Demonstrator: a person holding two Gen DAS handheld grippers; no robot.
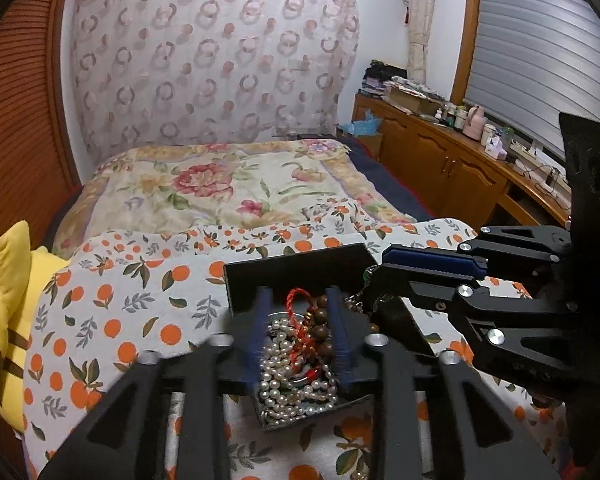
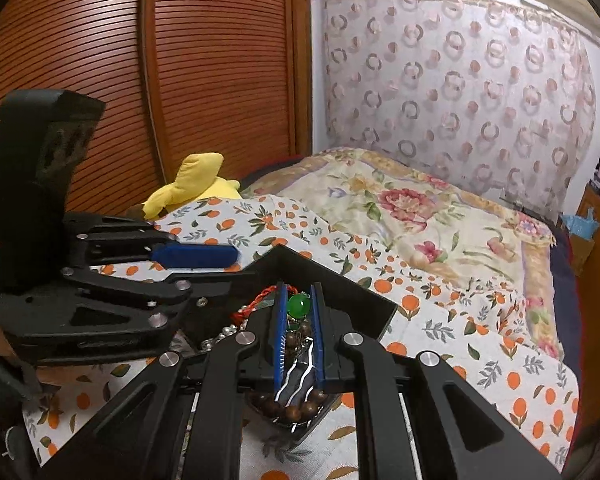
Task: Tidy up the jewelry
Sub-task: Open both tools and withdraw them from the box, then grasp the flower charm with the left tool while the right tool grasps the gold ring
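Note:
A black jewelry box (image 1: 292, 276) with its lid up sits on the orange-print cloth (image 1: 120, 300). Inside lie a pearl necklace (image 1: 284, 392), brown wooden beads (image 1: 320, 316) and a red cord (image 1: 294, 298). My left gripper (image 1: 296, 294) hovers over the box, open, its pads on either side of the pile without pressing on it. My right gripper (image 2: 299, 288) is shut on a green pendant (image 2: 299, 305), whose chain hangs down into the box (image 2: 340, 296). In the left wrist view the right gripper (image 1: 380, 264) reaches in from the right, at the lid's corner.
A yellow plush toy (image 2: 196, 184) lies at the cloth's left edge beside the slatted wooden wardrobe (image 2: 220, 80). A floral quilt (image 1: 228, 180) covers the bed beyond the box. A wooden cabinet (image 1: 440, 152) crowded with bottles runs along the right wall.

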